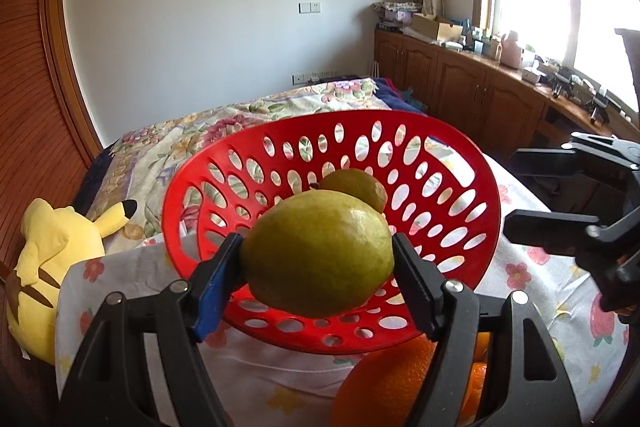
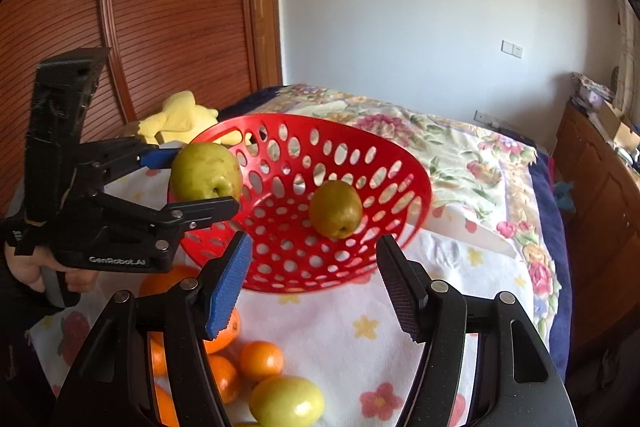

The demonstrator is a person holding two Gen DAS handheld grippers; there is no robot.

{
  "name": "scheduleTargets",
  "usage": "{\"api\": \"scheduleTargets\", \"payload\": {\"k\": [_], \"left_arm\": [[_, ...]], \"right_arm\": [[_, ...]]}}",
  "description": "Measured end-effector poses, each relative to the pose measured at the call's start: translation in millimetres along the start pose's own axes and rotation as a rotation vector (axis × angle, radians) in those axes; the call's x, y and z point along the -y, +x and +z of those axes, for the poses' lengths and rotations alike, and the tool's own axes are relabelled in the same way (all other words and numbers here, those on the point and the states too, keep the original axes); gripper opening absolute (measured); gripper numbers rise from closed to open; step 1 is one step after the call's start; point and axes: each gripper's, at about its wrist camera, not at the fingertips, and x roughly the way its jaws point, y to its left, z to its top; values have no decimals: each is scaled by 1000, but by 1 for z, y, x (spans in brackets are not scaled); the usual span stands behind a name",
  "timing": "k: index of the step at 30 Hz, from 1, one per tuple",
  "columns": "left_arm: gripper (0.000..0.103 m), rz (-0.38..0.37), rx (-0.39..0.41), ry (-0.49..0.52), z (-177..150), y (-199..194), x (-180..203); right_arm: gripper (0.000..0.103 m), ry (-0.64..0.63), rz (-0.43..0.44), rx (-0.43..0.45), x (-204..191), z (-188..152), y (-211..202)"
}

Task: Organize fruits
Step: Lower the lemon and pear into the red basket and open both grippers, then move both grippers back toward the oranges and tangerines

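Red plastic, the perforated basket [image 1: 456,163] sat tilted just beyond your left gripper [image 1: 318,259], whose jaws were clamped on a green pear [image 1: 318,255] at its near rim. Your right gripper [image 2: 314,267] was spread wide and held nothing. A second pear [image 2: 335,209] lay inside the basket ahead of those jaws, with oranges [image 2: 261,361] on the cloth beneath them.

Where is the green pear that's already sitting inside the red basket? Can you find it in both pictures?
Left wrist view: the pear in the basket peeks out just above centre, half hidden behind the bigger held pear in the left gripper.
Right wrist view: the same pear sits near the middle, in plain sight against the basket's far wall.
Shared landmark: the red basket with oval holes.
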Motion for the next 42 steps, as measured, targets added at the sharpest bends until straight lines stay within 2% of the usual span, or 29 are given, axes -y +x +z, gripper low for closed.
{"api": "scheduleTargets", "payload": {"k": [3,6,14,21,29,37,42], "left_arm": [[74,4,-14,1,0,2,4],[75,16,25,12,3,-11,10],[77,-13,90,-8,0,-55,13],[79,-32,122,-30,-41,-99,14],[79,-44,120,-48,-89,-127,24],[79,-48,120,-57,-117,-136,31],[79,-60,109,-81,-130,-136,29]], "right_arm": [[66,13,-5,3,3,-5,-6],[67,25,-9,8,4,-9,-14],[68,64,-23,28,0,-22,-35],[69,111,-55,52,-14,-52,-60],[69,184,-90,63,-32,-101,-82],[65,223,-79,39,-52,-145,-90],[63,238,-70,26,-59,-157,-84]]}}
